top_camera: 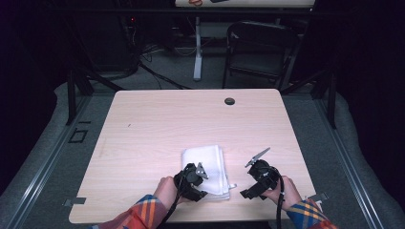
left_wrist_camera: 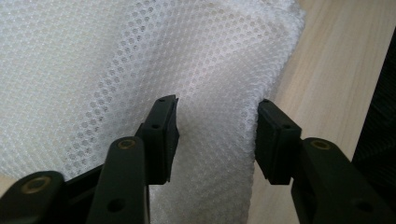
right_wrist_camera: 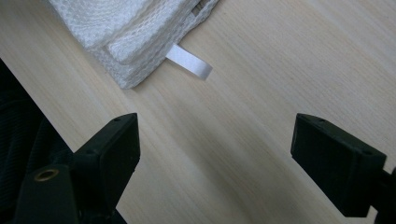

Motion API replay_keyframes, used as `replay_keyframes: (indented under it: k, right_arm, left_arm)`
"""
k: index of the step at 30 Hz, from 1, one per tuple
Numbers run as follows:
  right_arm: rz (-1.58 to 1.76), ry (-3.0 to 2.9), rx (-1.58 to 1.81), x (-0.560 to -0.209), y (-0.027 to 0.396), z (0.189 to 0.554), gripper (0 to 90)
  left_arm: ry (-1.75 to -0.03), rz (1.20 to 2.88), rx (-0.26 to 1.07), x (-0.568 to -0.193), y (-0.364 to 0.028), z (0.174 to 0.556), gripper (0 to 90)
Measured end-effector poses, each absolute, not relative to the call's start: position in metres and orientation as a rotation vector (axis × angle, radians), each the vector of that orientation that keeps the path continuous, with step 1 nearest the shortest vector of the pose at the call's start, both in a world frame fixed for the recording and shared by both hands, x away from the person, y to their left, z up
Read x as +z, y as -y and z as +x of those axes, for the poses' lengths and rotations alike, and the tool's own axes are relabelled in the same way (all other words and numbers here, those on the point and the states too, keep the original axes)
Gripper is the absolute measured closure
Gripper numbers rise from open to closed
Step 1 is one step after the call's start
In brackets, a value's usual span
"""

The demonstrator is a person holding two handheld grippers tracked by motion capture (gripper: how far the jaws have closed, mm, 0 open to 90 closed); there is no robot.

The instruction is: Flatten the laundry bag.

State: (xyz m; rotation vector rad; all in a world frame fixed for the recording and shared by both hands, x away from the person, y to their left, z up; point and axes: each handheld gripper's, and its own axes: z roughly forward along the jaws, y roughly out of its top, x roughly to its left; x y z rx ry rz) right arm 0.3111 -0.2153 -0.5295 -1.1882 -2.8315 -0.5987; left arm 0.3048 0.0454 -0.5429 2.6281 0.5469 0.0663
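A pale wood table (top_camera: 157, 124) stands in a dark room, with a chair (top_camera: 258, 47) at the top. A folded white cloth (top_camera: 206, 167) lies at lower centre. The left gripper (left_wrist_camera: 215, 140) is half open over the cloth. The right gripper (right_wrist_camera: 215, 158) is wide open above bare wood, holding nothing.

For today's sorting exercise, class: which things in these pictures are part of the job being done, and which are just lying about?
In the job:
- cloth, folded, white
- left hand-held gripper, open over the cloth
- right hand-held gripper, open above bare table
- tag sticking out of the cloth

Lying about:
- chair beyond the table
- grommet in the tabletop
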Motion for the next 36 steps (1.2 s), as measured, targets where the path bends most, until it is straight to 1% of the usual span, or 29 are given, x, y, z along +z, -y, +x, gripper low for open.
replay_keyframes:
  k: [1, 4, 7, 10, 11, 13, 14, 15, 19, 22, 25, 26, 27, 31, 35, 36]
  right_arm:
    - [-1.181, 2.841, -0.587, -0.53, 0.214, 0.312, 15.6]
    - [-1.163, 2.844, -0.583, -0.531, 0.21, 0.312, 15.8]
    - [-1.158, 2.853, -0.583, -0.531, 0.208, 0.312, 16.5]
    - [-1.147, 2.849, -0.587, -0.531, 0.204, 0.312, 20.0]
    - [-1.147, 2.854, -0.586, -0.531, 0.202, 0.312, 20.6]
    - [-1.119, 2.868, -0.572, -0.531, 0.2, 0.313, 21.8]
    - [-1.114, 2.865, -0.583, -0.532, 0.196, 0.312, 23.2]
    - [-1.114, 2.865, -0.583, -0.532, 0.196, 0.312, 23.2]
    - [-1.085, 2.886, -0.584, -0.531, 0.193, 0.312, 28.0]
    - [-1.066, 2.892, -0.599, -0.53, 0.191, 0.311, 36.0]
    - [-1.063, 2.901, -0.587, -0.531, 0.186, 0.311, 47.1]
    - [-1.06, 2.91, -0.58, -0.532, 0.183, 0.311, 53.8]
    - [-1.06, 2.91, -0.58, -0.532, 0.183, 0.311, 53.8]
    - [-1.03, 2.919, -0.587, -0.533, 0.177, 0.31, 68.8]
    - [-0.98, 2.949, -0.667, -0.532, 0.168, 0.309, 83.1]
    - [-0.979, 2.949, -0.683, -0.532, 0.166, 0.309, 84.6]
  left_arm:
    - [-0.547, 2.632, 0.065, -0.543, -0.045, 0.305, 52.1]
    - [-0.536, 2.627, 0.089, -0.543, -0.043, 0.303, 49.6]
    - [-0.527, 2.649, 0.096, -0.546, -0.041, 0.303, 50.6]
    - [-0.505, 2.668, 0.133, -0.548, -0.04, 0.301, 54.8]
    - [-0.505, 2.669, 0.141, -0.548, -0.04, 0.301, 58.0]
    - [-0.502, 2.66, 0.133, -0.548, -0.041, 0.301, 61.8]
    - [-0.501, 2.659, 0.14, -0.548, -0.041, 0.301, 65.5]
    - [-0.5, 2.656, 0.135, -0.547, -0.042, 0.301, 65.5]
    - [-0.499, 2.632, 0.115, -0.547, -0.045, 0.303, 73.8]
    - [-0.516, 2.615, 0.107, -0.546, -0.046, 0.304, 77.3]
    - [-0.526, 2.606, 0.119, -0.545, -0.047, 0.304, 79.1]
    - [-0.53, 2.6, 0.122, -0.544, -0.048, 0.303, 79.8]
    - [-0.526, 2.598, 0.13, -0.544, -0.048, 0.303, 79.8]
    - [-0.533, 2.582, 0.135, -0.543, -0.05, 0.304, 80.7]
    - [-0.53, 2.571, 0.141, -0.541, -0.051, 0.304, 81.1]
    - [-0.53, 2.568, 0.142, -0.541, -0.051, 0.304, 81.1]
